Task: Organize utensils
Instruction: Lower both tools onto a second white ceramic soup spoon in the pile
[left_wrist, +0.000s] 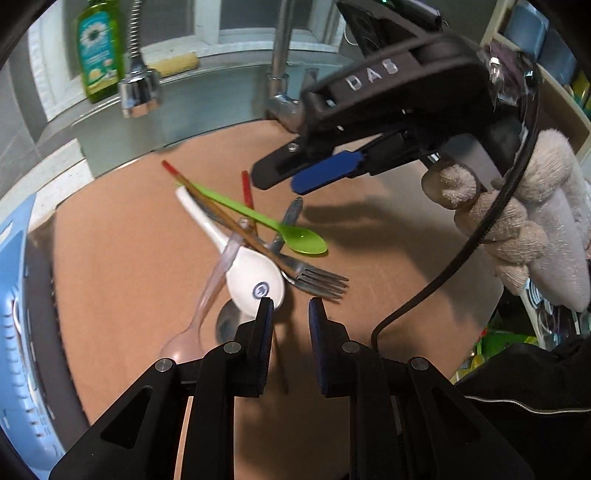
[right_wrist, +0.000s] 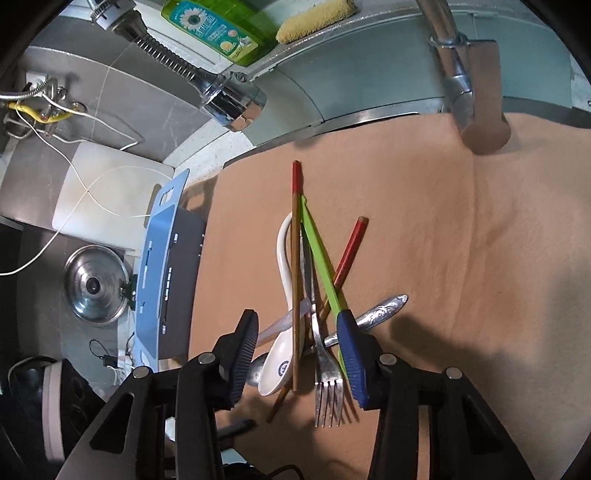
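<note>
Fingers of the left gripper (left_wrist: 290, 314) are seen nearest in the left wrist view, set a narrow gap apart with nothing between them; only the tan cloth (left_wrist: 129, 258) spread over the desk is seen through the gap. The left finger's tip overlaps the bowl of the white ceramic spoon (left_wrist: 255, 280) in the picture, but whether it touches cannot be told.

Fingers of the right gripper (right_wrist: 295, 339) are spread wider and are placed on either side of the heap of utensils, which lies on the cloth in the middle of the desk. Its right finger (right_wrist: 352, 354) is laid against the green plastic spoon (right_wrist: 321, 258); whether the heap is pinched cannot be told. In the left wrist view this gripper is held by a gloved hand (left_wrist: 517, 221) above the far side of the heap.

Counted in the heap are one white ceramic spoon, one green plastic spoon, one clear plastic spoon (left_wrist: 207, 306), one steel fork (right_wrist: 327, 391), one steel spoon bowl (left_wrist: 227, 325) half hidden beneath the ceramic one, an ornate steel handle (right_wrist: 384, 308), and two red-tipped chopsticks (right_wrist: 294, 258), all crossed over one another.

Beside the cloth one blue rack (right_wrist: 162, 266) is seen, and one pot lid (right_wrist: 98, 284) past it. Farthest back are one spray faucet head (right_wrist: 232, 105), one green soap bottle (right_wrist: 218, 27) and one yellow sponge (right_wrist: 314, 18).
</note>
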